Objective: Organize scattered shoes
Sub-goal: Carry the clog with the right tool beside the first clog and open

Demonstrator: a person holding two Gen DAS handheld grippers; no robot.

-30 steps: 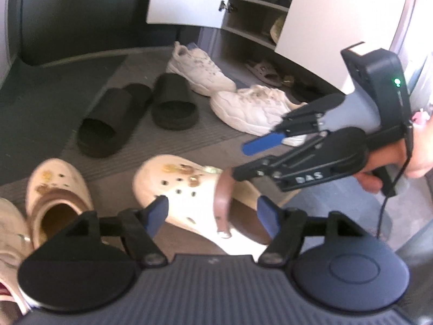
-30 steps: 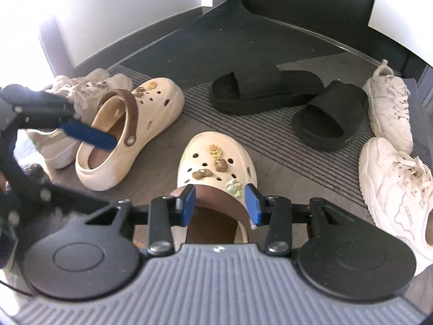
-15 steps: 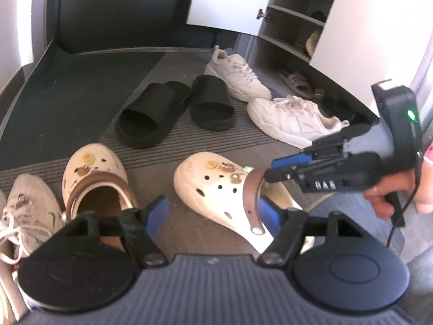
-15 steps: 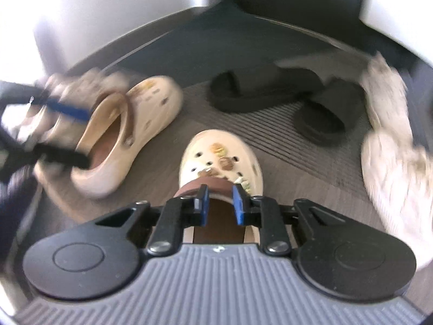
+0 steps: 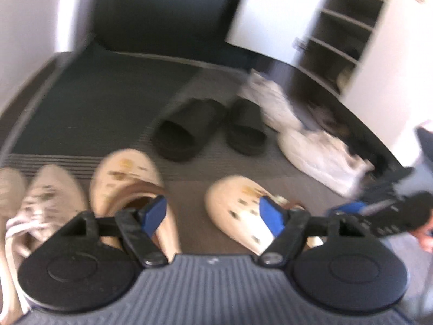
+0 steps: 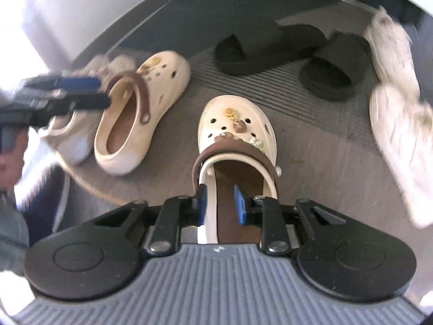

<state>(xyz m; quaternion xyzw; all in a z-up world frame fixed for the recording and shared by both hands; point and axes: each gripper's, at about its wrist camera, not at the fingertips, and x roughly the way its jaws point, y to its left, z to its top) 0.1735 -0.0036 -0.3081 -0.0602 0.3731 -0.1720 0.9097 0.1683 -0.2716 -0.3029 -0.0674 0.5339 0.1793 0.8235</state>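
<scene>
At nine o'clock in the right wrist view the left hand-held gripper [image 6: 89, 92] reaches in sideways, its blue pads hovering over the heel of the left cream clog [image 6: 140, 113], which lies tilted on the floor [image 6: 311, 140] with its brown strap up. From its own camera the left hand-held gripper [image 5: 213, 216] has its fingers spread wide and nothing between them. Behind that clog, at ten o'clock, sits a beige sneaker [image 6: 78, 135]; the left wrist view shows what may be a second one at the frame edge, though blur makes this hard to confirm.

At the centre, the right hand-held gripper [image 6: 220, 203] pinches the left side wall of the right cream clog [image 6: 235, 135], one pad outside and one inside the opening at six o'clock. The clog's toe points to twelve o'clock.

Beyond, at twelve to one o'clock, two black slides [image 6: 292, 46] lie side by side on the ribbed mat, crossing the straight path ahead. At two to three o'clock two white sneakers [image 6: 400, 108] lie end to end along the right edge.

In the left wrist view the open shoe cabinet [image 5: 338, 54] stands at one o'clock, its door swung out and shelves exposed, with the white sneakers directly before it. Bare floor lies between the two clogs and between the right clog and the white sneakers. The dark mat [image 5: 108, 103] at eleven o'clock is free.

Count: two clogs, two slides, two white sneakers, at least one beige sneaker.
</scene>
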